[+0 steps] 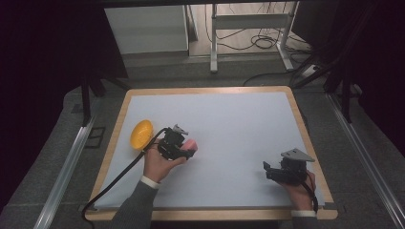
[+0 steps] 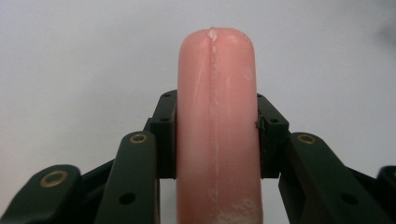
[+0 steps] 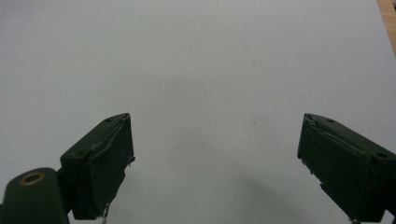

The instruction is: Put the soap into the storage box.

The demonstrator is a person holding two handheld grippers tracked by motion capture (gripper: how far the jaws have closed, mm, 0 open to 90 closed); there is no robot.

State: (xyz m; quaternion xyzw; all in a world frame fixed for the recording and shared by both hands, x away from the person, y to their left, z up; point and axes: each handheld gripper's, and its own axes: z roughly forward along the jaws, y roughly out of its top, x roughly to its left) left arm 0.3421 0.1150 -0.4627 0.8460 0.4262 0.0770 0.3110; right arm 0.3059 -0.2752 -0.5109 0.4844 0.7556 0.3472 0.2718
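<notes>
Clamping a pink sausage point(image 2: 216, 126) lengthwise, the left gripper point(image 1: 184, 148) hovered near the yellow bowl point(image 1: 141, 134) by the table's left edge, probably to drop it in; the right gripper point(image 3: 215, 163) idled wide open.

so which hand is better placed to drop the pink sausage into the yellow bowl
Left. The left claw is already shut on the pink sausage and sits just beside the yellow bowl. The right claw is open, holds nothing, and sits far across the table.
</notes>
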